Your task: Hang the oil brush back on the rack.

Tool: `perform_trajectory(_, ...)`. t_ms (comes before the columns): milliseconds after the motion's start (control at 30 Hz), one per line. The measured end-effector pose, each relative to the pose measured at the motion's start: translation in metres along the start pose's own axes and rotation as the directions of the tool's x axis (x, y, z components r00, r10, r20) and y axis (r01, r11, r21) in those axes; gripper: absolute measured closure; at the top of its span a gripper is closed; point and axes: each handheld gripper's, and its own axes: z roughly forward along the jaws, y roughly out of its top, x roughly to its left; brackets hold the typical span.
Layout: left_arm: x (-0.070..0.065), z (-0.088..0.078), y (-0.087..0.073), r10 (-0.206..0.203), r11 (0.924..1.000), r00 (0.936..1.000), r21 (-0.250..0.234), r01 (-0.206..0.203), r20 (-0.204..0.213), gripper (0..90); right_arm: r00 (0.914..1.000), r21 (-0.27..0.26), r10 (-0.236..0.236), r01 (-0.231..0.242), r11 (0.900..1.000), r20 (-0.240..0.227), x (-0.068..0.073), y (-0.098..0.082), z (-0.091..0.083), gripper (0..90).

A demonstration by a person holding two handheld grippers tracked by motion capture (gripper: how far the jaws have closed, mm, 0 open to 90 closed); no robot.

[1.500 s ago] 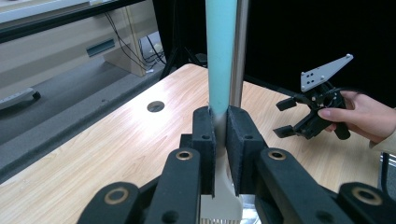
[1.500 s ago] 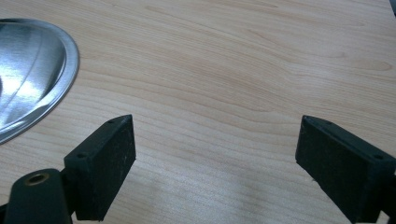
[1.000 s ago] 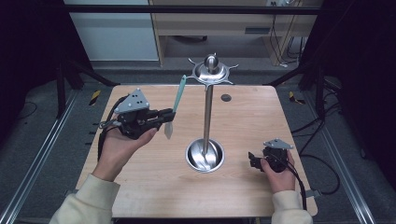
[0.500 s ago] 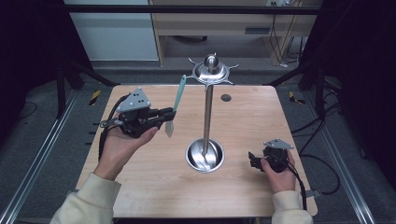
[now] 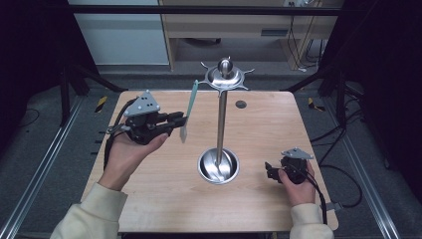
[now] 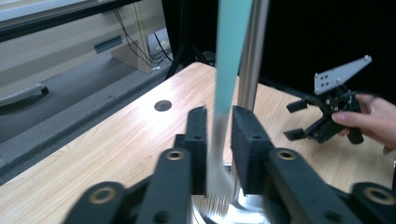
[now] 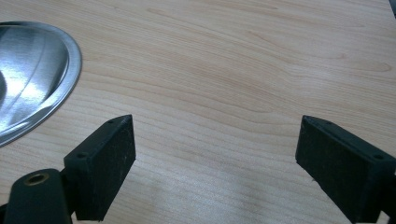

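**Fork held up beside the rack, right side idle**

Change since the earlier frames: almost none. The left claw (image 5: 180, 119) holds the same raised spot over the left half of the worktop (image 5: 149, 199), and the right claw (image 5: 269, 172) has not left the right edge

Left claw: clenched on a teal-handled fork (image 5: 188, 107), gripped at the pale metal neck, handle pointing up and tines down. Likely held upright so the handle end can be brought to one of the hooks on the crown of the steel rack (image 5: 221, 117); that is a judgement, no hook is engaged yet. The fork sits just left of the rack's pole, apart from it, well clear of the worktop surface

Right claw: released, jaws wide with bare wood between them. It rests low near the right edge, beside the rack's dish-shaped base, probably parked out of the way or ready to steady the base

View notes:
- The high view gives the layout: rack near the middle of the worktop, crown toward the far edge, a small round hole (image 5: 241, 104) near that edge
- The left gripper view shows the grip itself: both pads (image 6: 245, 140) close on the fork (image 6: 229, 70), pole directly behind, tines blurred below
- The right gripper view shows the base rim (image 7: 37, 79) at left and the open gap, which the high view cannot resolve
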Motion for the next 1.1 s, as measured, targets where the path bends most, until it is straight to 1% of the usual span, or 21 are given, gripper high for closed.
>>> perform_trajectory(67, 0.002, -0.002, 0.000, -0.014, 0.9998, 0.9999, -0.015, 0.014, 0.000, 68.8, 1.0000, 0.000, 0.001, -0.001, 1.000, -0.001, 0.000, 0.000, 0.000, 12.6)
perform_trajectory(100, 0.002, -0.003, 0.001, -0.014, 0.9996, 0.9998, -0.023, 0.014, -0.010, 64.5, 1.0000, 0.000, -0.001, 0.001, 1.000, -0.001, 0.000, 0.000, 0.000, 12.6)
perform_trajectory(133, 0.002, -0.004, 0.001, -0.014, 0.9995, 0.9996, -0.028, 0.014, -0.024, 59.4, 1.0000, -0.001, -0.002, 0.002, 1.000, -0.001, 0.000, 0.000, 0.000, 12.6)
perform_trajectory(167, 0.002, -0.004, 0.002, -0.011, 0.9995, 0.9996, -0.028, 0.010, -0.027, 54.4, 1.0000, -0.001, -0.003, 0.003, 1.000, 0.000, 0.000, 0.000, 0.000, 12.6)
perform_trajectory(200, 0.001, -0.005, 0.002, -0.005, 0.9996, 0.9996, -0.028, 0.005, -0.027, 45.9, 1.0000, 0.000, -0.003, 0.003, 1.000, 0.002, -0.001, 0.000, 0.000, 12.6)
perform_trajectory(233, 0.001, -0.005, 0.002, 0.000, 0.9996, 0.9996, -0.028, 0.000, -0.027, 45.9, 1.0000, 0.000, -0.003, 0.003, 1.000, 0.002, -0.001, 0.000, 0.000, 12.6)
perform_trajectory(300, 0.000, -0.005, 0.002, 0.002, 0.9997, 0.9994, -0.024, -0.003, -0.035, 34.4, 1.0000, -0.001, -0.007, 0.008, 1.000, 0.001, -0.001, 0.000, 0.000, 12.5)
perform_trajectory(367, 0.000, -0.006, 0.001, 0.004, 1.0000, 0.9983, -0.008, -0.004, -0.059, 27.0, 1.0000, -0.001, -0.008, 0.008, 1.000, 0.001, -0.001, 0.000, 0.000, 12.6)
perform_trajectory(400, 0.000, -0.007, 0.000, -0.004, 1.0000, 0.9978, -0.003, 0.004, -0.066, 23.5, 1.0000, 0.000, -0.009, 0.009, 1.000, 0.001, -0.001, 0.000, 0.000, 12.5)
perform_trajectory(500, 0.000, -0.012, -0.002, -0.016, 0.9996, 0.9968, 0.020, 0.017, -0.078, 16.1, 0.9999, -0.002, -0.011, 0.011, 1.000, 0.002, -0.001, 0.000, -0.001, 12.6)
perform_trajectory(533, -0.001, -0.014, -0.003, -0.021, 0.9995, 0.9965, 0.022, 0.023, -0.080, 14.5, 0.9999, -0.003, -0.013, 0.013, 1.000, 0.003, -0.001, 0.000, -0.001, 12.5)
perform_trajectory(667, -0.005, -0.023, -0.007, -0.001, 0.9989, 0.9965, 0.046, 0.005, -0.084, 10.7, 0.9999, -0.003, -0.013, 0.013, 1.000, 0.001, 0.000, -0.001, -0.001, 12.5)
perform_trajectory(800, -0.009, -0.030, -0.014, 0.013, 0.9979, 0.9962, 0.064, -0.008, -0.086, 9.6, 0.9999, 0.000, -0.015, 0.015, 1.000, 0.005, 0.000, -0.001, -0.001, 12.6)
perform_trajectory(900, -0.012, -0.031, -0.022, 0.013, 0.9971, 0.9962, 0.076, -0.006, -0.086, 9.5, 0.9999, 0.001, -0.016, 0.016, 1.000, 0.007, 0.000, -0.001, -0.001, 12.5)
perform_trajectory(933, -0.014, -0.031, -0.026, 0.007, 0.9960, 0.9969, 0.089, 0.000, -0.078, 9.5, 0.9999, 0.001, -0.015, 0.015, 1.000, 0.007, 0.000, -0.001, -0.001, 12.6)
perform_trajectory(967, -0.014, -0.031, -0.029, 0.007, 0.9959, 0.9966, 0.091, 0.000, -0.082, 9.4, 0.9998, 0.000, -0.017, 0.017, 1.000, 0.007, 0.000, -0.001, -0.001, 12.5)
perform_trajectory(1033, -0.017, -0.032, -0.034, -0.004, 0.9953, 0.9975, 0.096, 0.011, -0.071, 9.2, 0.9999, -0.002, -0.013, 0.013, 1.000, 0.005, 0.000, -0.001, -0.001, 12.4)
perform_trajectory(1100, -0.020, -0.033, -0.040, -0.001, 0.9943, 0.9970, 0.106, 0.009, -0.077, 8.9, 0.9999, 0.001, -0.010, 0.010, 1.000, 0.007, 0.000, -0.001, -0.001, 12.1)
